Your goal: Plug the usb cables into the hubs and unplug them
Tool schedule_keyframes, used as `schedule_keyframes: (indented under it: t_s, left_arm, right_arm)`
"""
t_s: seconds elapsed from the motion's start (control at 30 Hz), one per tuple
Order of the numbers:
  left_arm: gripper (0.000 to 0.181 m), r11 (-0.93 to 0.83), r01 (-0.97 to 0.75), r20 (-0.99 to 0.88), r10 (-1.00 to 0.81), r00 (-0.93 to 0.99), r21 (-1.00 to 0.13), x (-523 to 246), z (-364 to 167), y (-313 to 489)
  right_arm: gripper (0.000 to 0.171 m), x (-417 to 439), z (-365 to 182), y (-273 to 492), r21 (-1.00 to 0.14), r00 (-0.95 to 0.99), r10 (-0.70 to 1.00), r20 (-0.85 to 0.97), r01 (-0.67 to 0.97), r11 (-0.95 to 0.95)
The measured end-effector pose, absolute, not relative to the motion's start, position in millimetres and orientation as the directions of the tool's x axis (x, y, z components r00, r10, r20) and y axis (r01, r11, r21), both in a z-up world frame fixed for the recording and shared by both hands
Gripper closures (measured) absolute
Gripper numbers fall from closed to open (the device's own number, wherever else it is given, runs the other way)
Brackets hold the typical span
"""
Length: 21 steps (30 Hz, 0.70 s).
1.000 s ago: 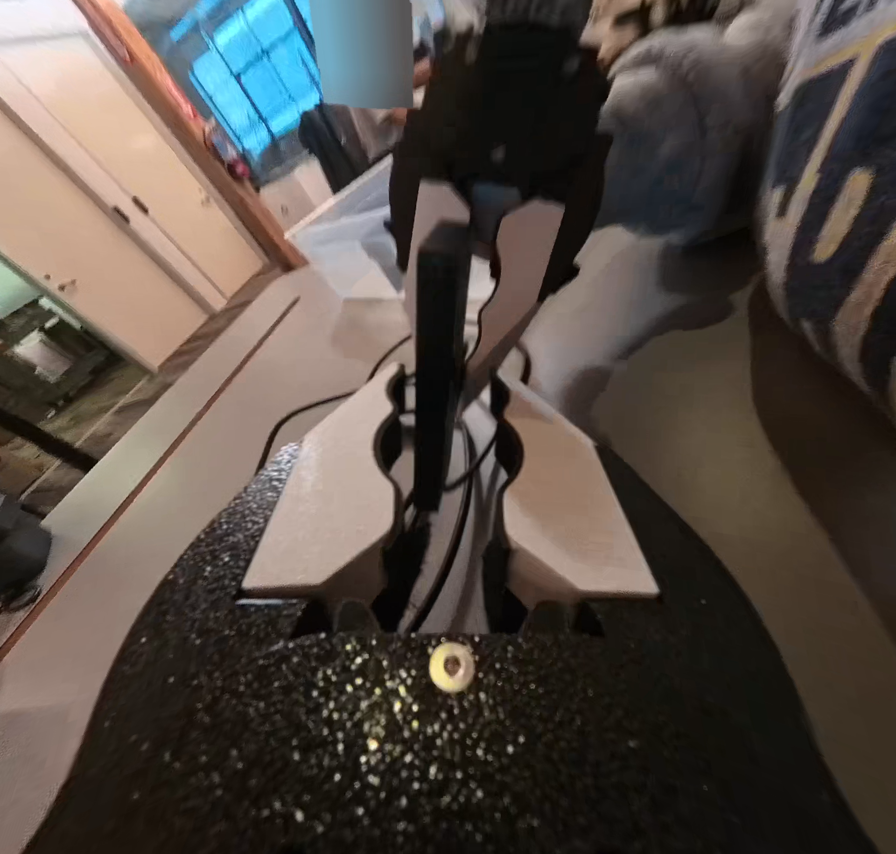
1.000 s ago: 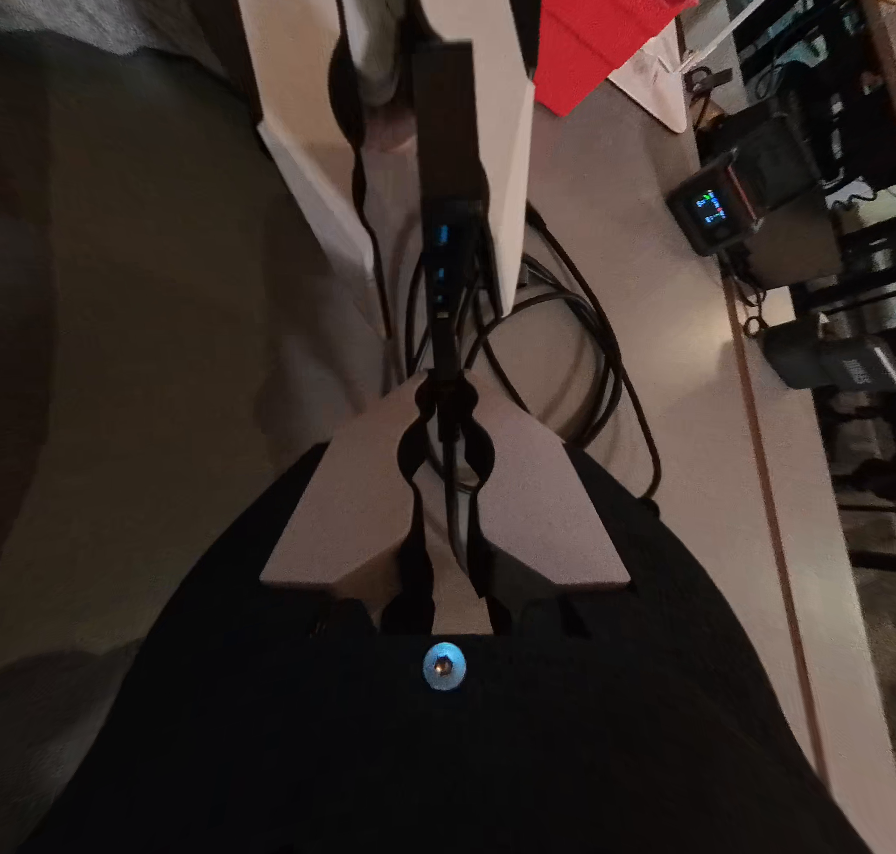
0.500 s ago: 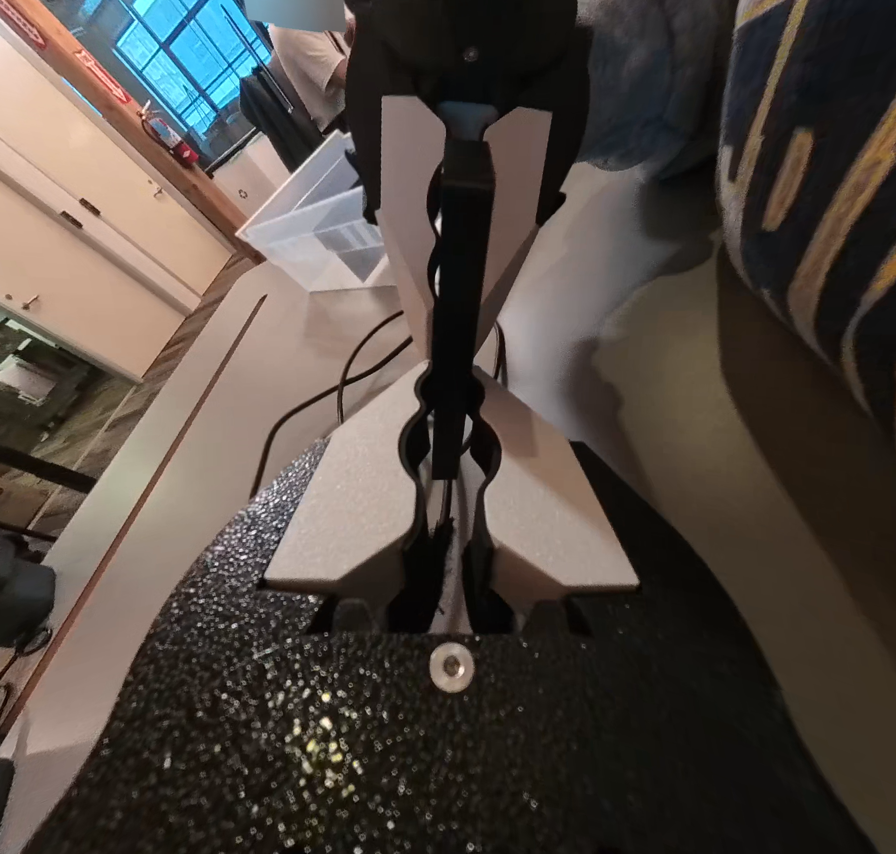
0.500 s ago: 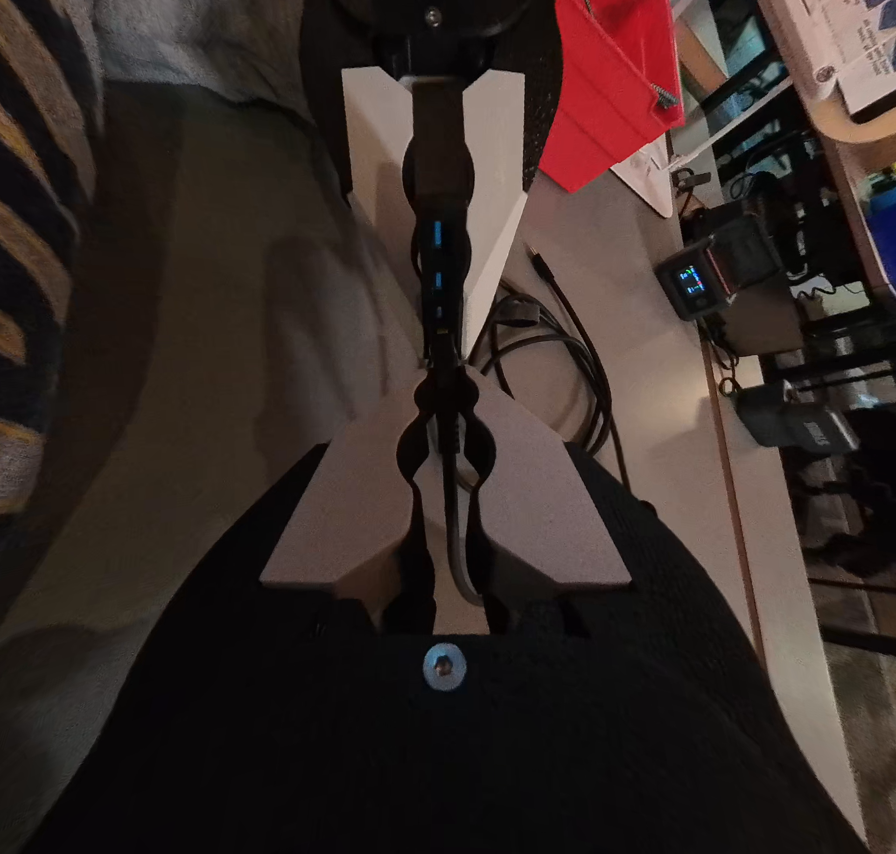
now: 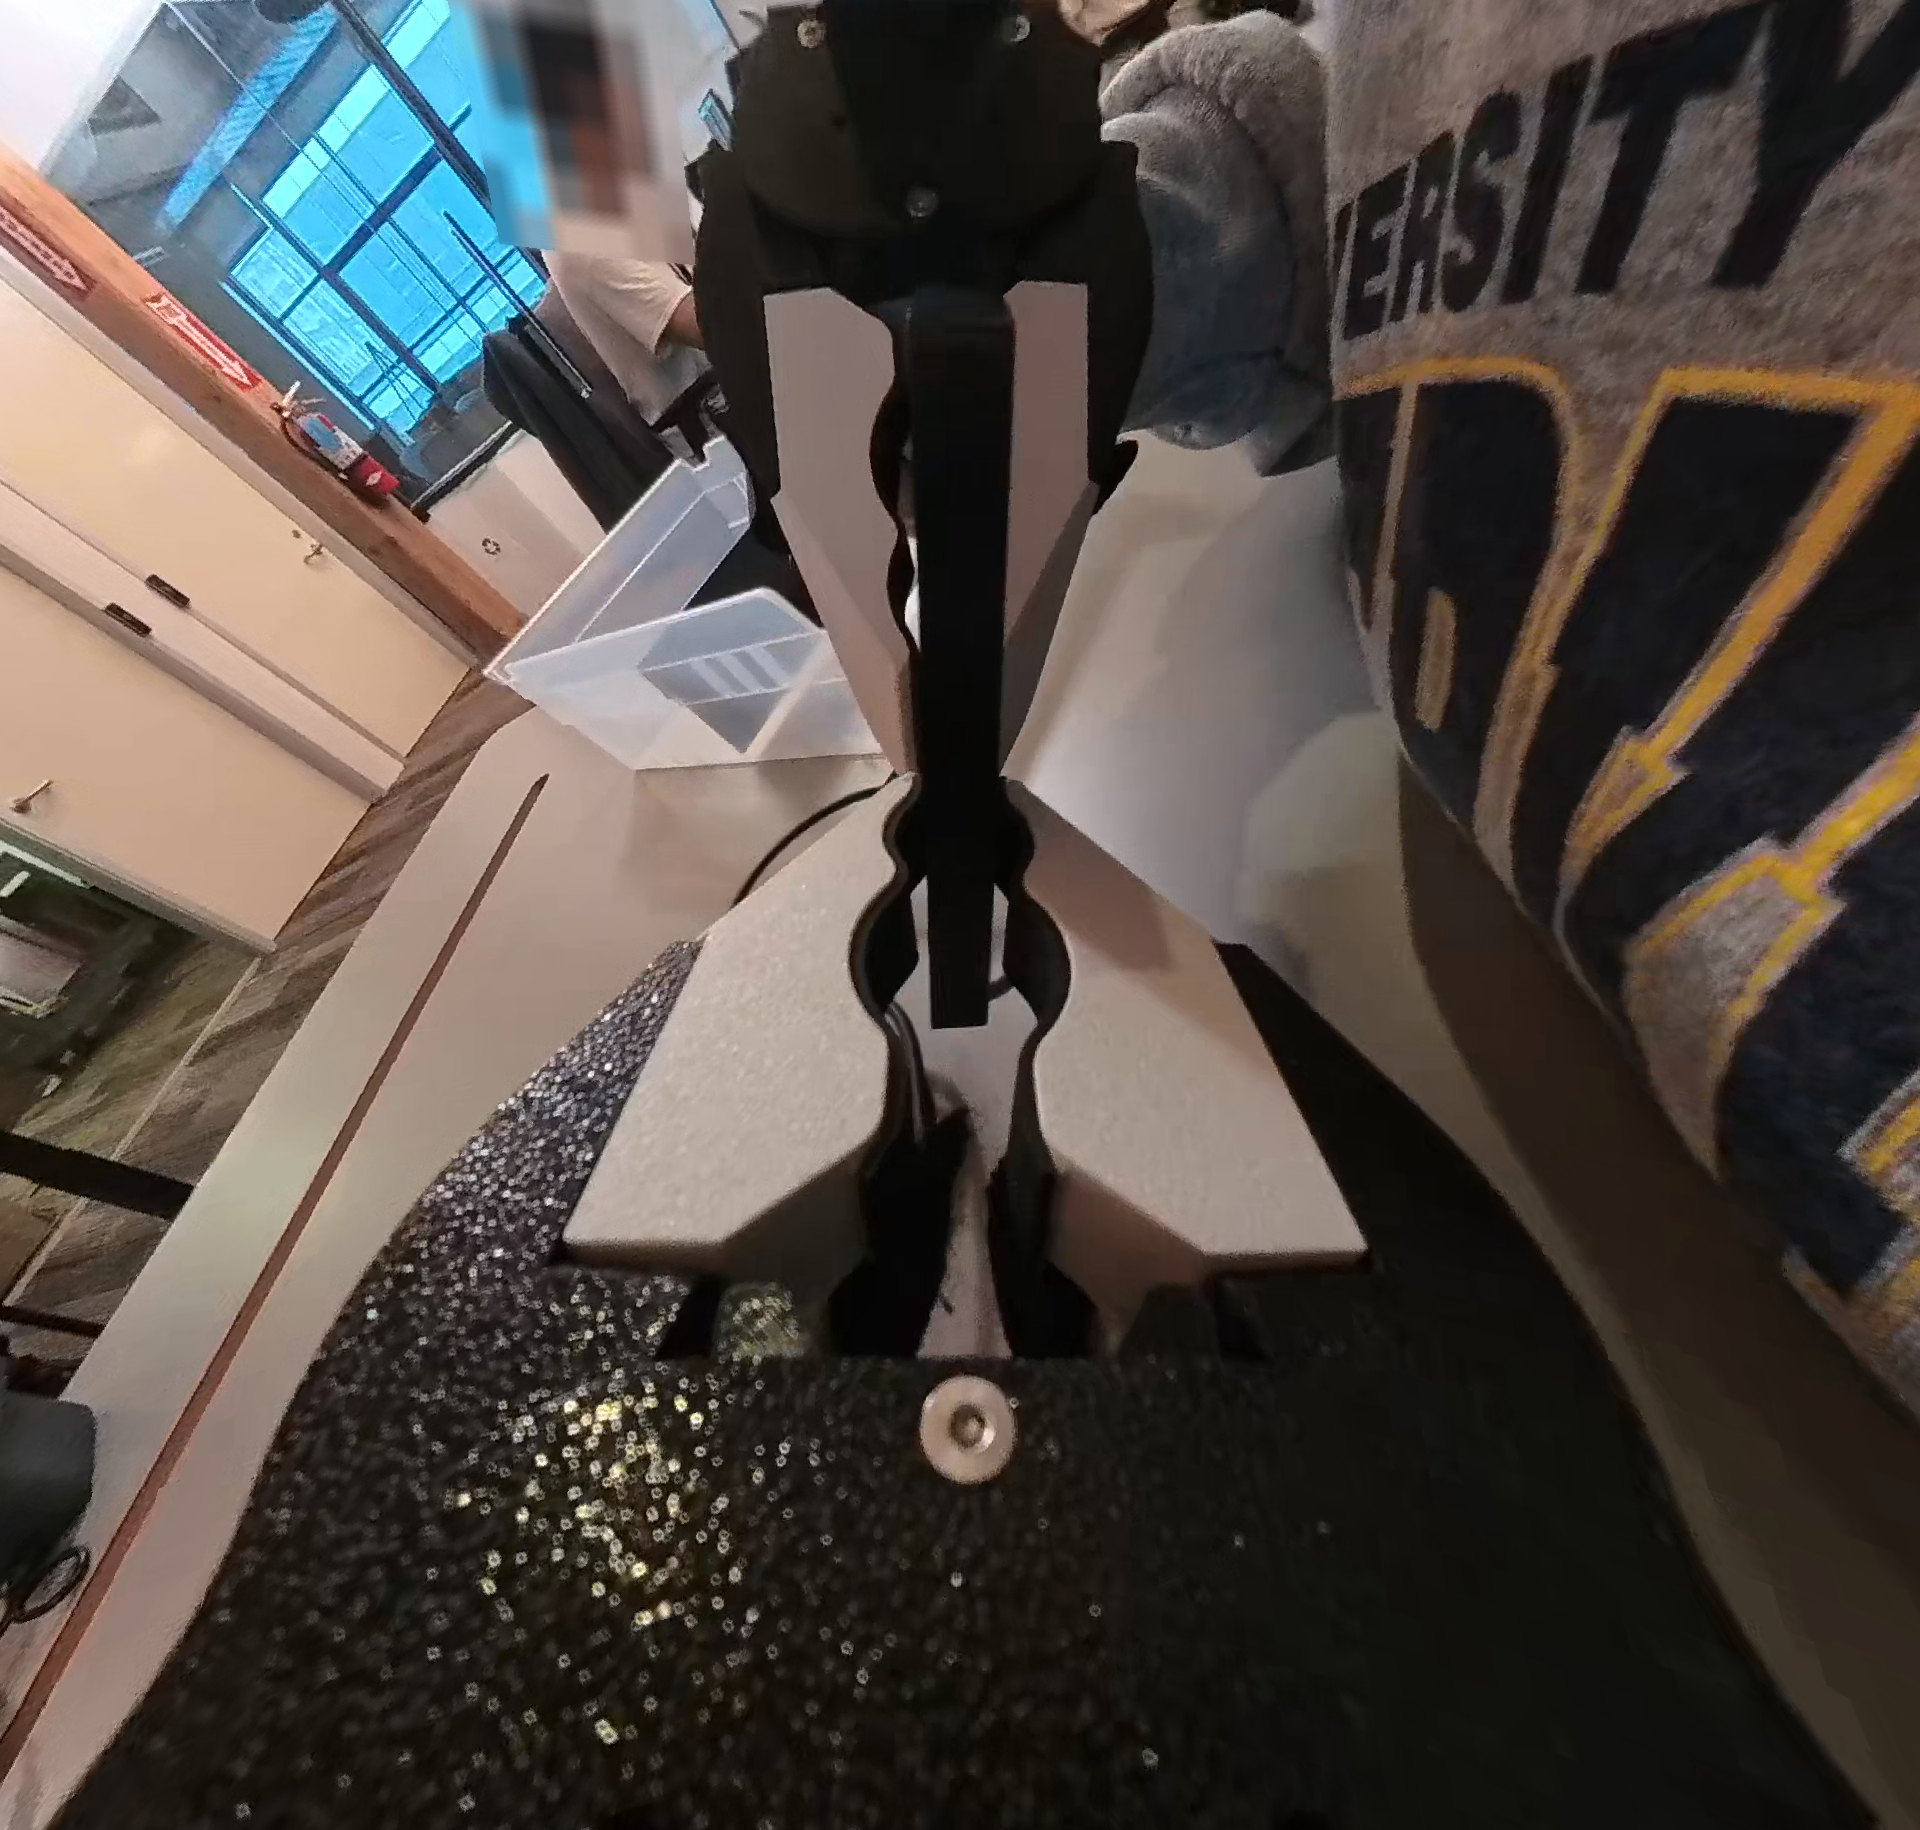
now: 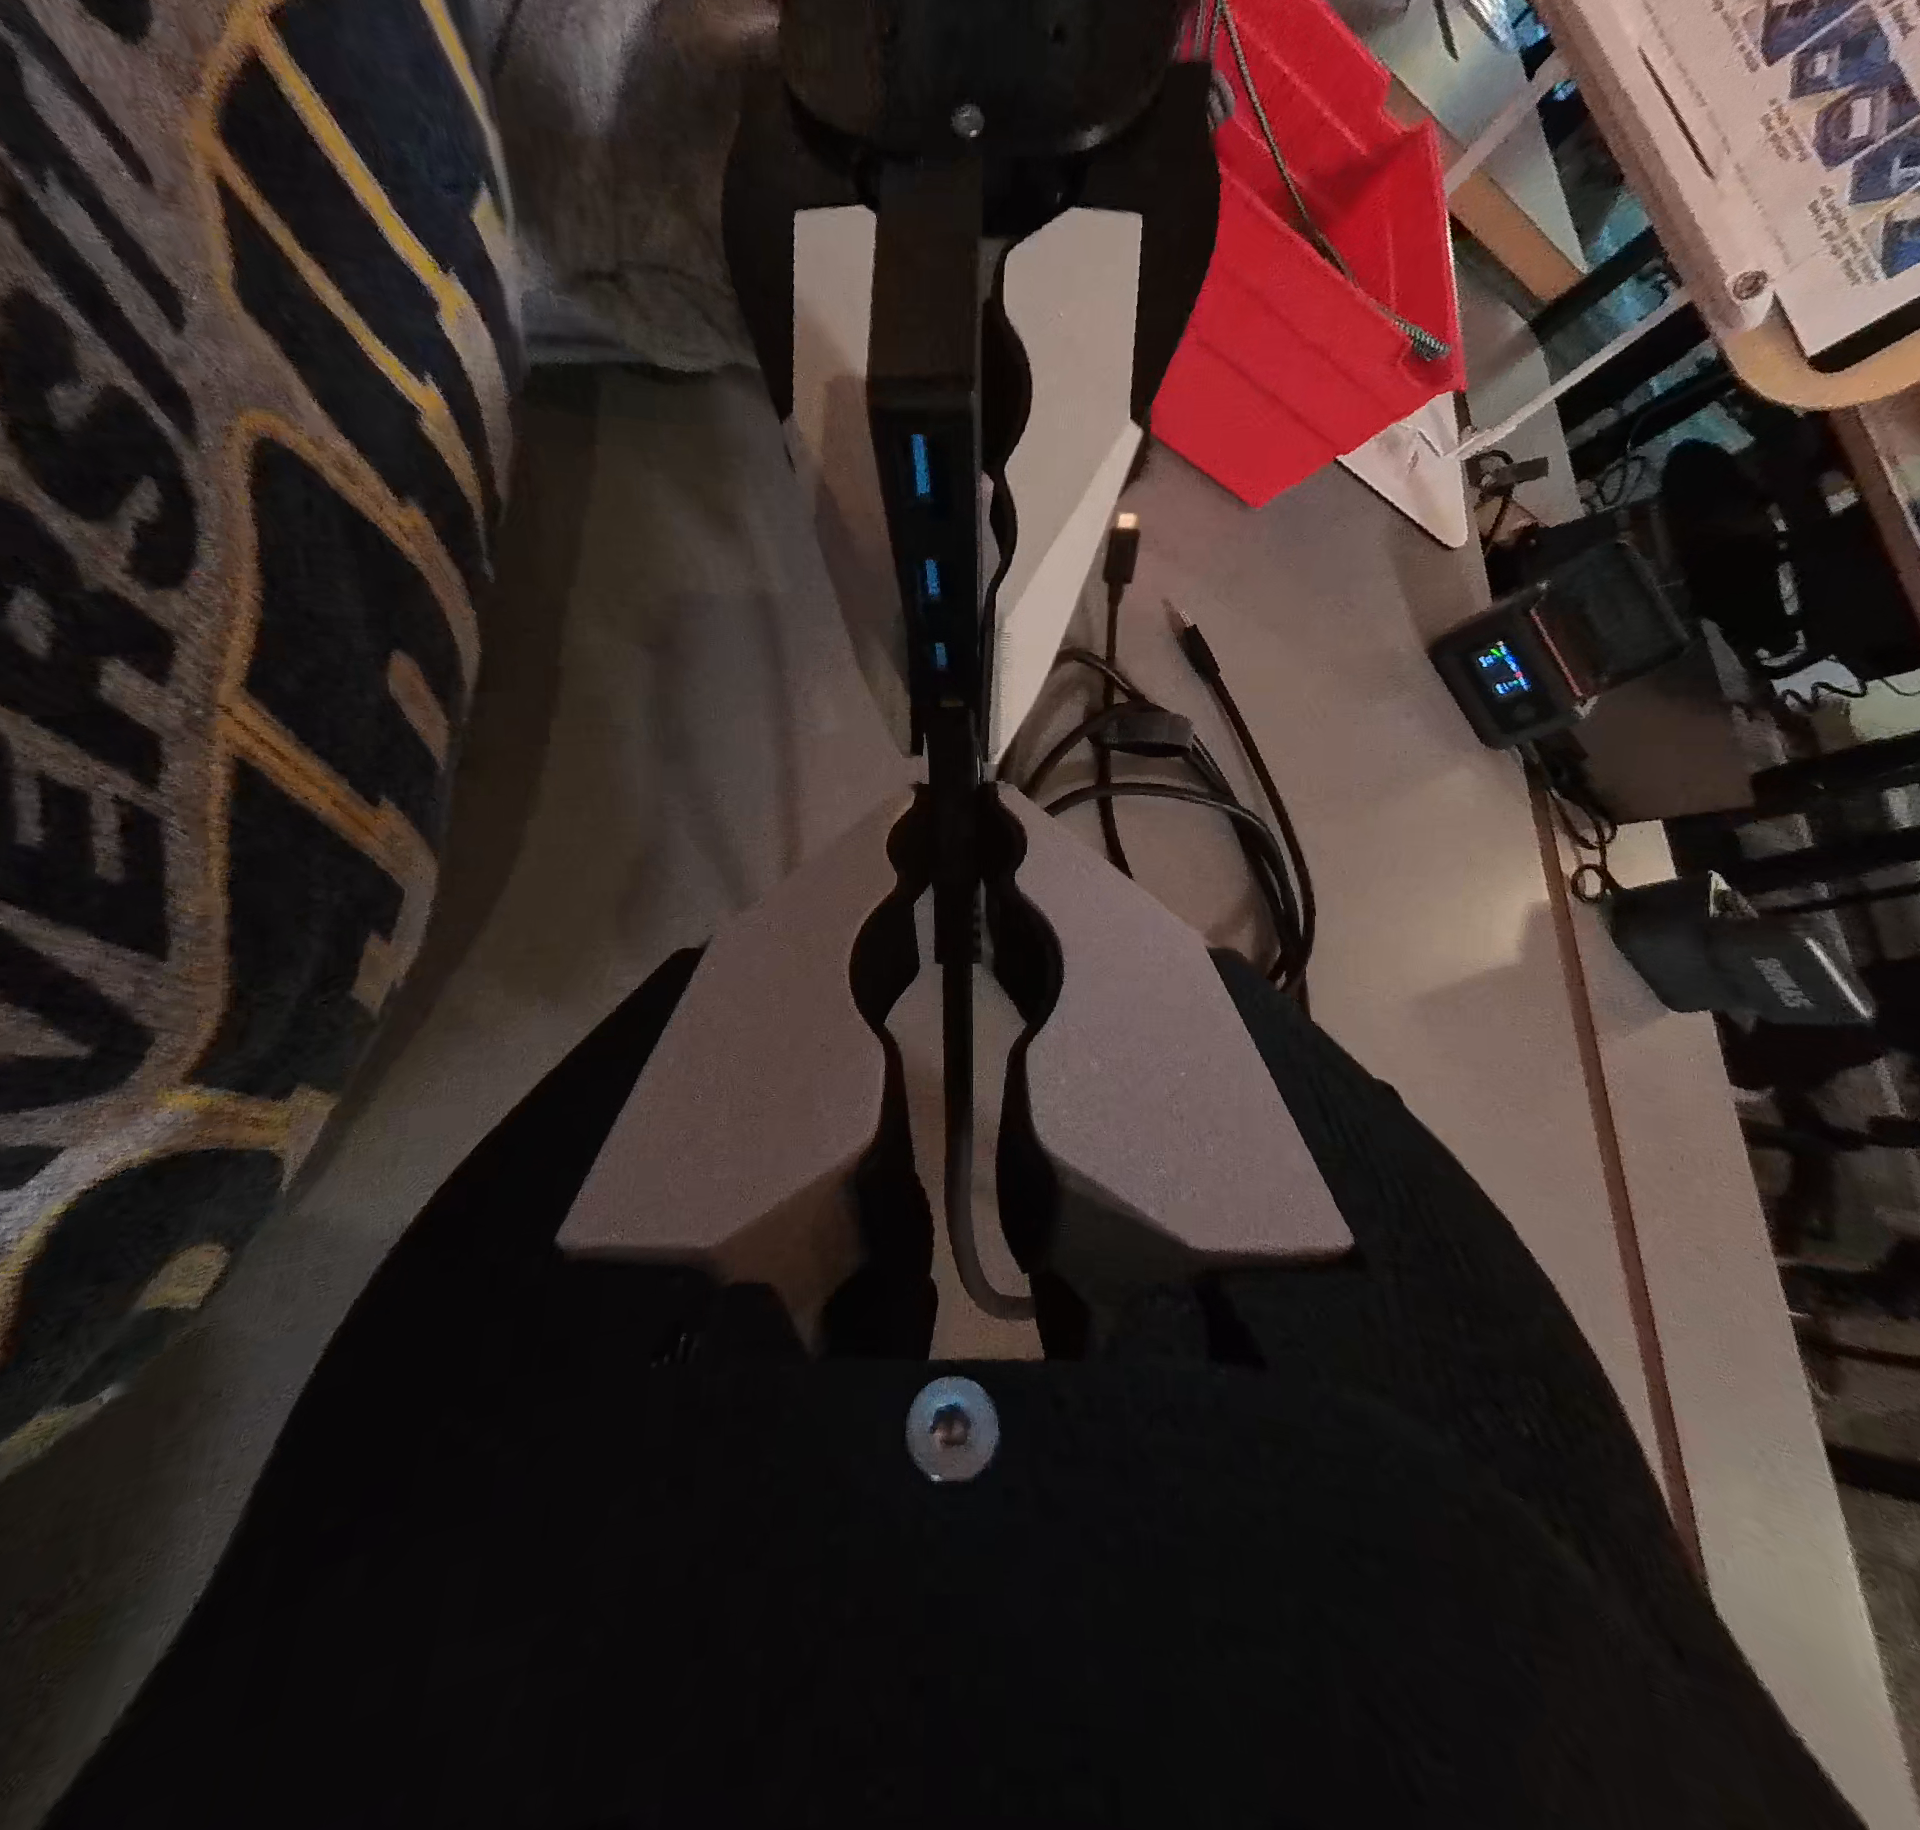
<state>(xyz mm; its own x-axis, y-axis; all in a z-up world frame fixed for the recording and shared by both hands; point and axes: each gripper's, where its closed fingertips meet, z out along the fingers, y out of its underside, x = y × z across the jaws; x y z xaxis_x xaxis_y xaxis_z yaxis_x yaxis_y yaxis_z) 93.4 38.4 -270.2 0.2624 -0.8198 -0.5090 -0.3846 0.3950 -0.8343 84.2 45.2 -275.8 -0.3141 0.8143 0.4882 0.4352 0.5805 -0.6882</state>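
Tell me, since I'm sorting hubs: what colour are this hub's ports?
Blue, on the black hub; clearest in the right wrist view.

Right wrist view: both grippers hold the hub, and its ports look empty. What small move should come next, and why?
Probably open the right gripper and leave the hub to the left gripper. The blue ports that show are empty, a loose plug lies on the table, and neither gripper is free to fetch it.
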Motion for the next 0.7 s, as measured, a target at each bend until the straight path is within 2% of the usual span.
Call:
schedule_keyframes:
  t_s: [0.2,0.33,0.47,0.7]
  left_arm:
    - [0.172,0.360,-0.353,-0.458,-0.853,0.249,-0.863,95.6,-265.5,26.9]
    - [0.172,0.310,-0.383,-0.445,-0.828,0.342,-0.870,87.1,-265.6,38.7]
    - [0.172,0.317,-0.392,-0.454,-0.826,0.334,-0.864,89.3,-258.7,31.5]
    - [0.172,0.279,-0.307,-0.375,-0.871,0.318,-0.910,89.9,-254.1,18.0]
  right_arm:
    - [0.164,87.6,-270.5,32.8,-0.738,-0.349,0.838,0.420,0.407,0.539]
    - [0.165,89.2,-269.0,44.4,-0.701,-0.309,0.833,0.459,0.450,0.553]
    - [0.165,94.0,-261.3,39.8,-0.710,-0.332,0.834,0.441,0.439,0.551]
    - [0.164,94.8,-256.5,27.2,-0.750,-0.380,0.837,0.393,0.394,0.531]
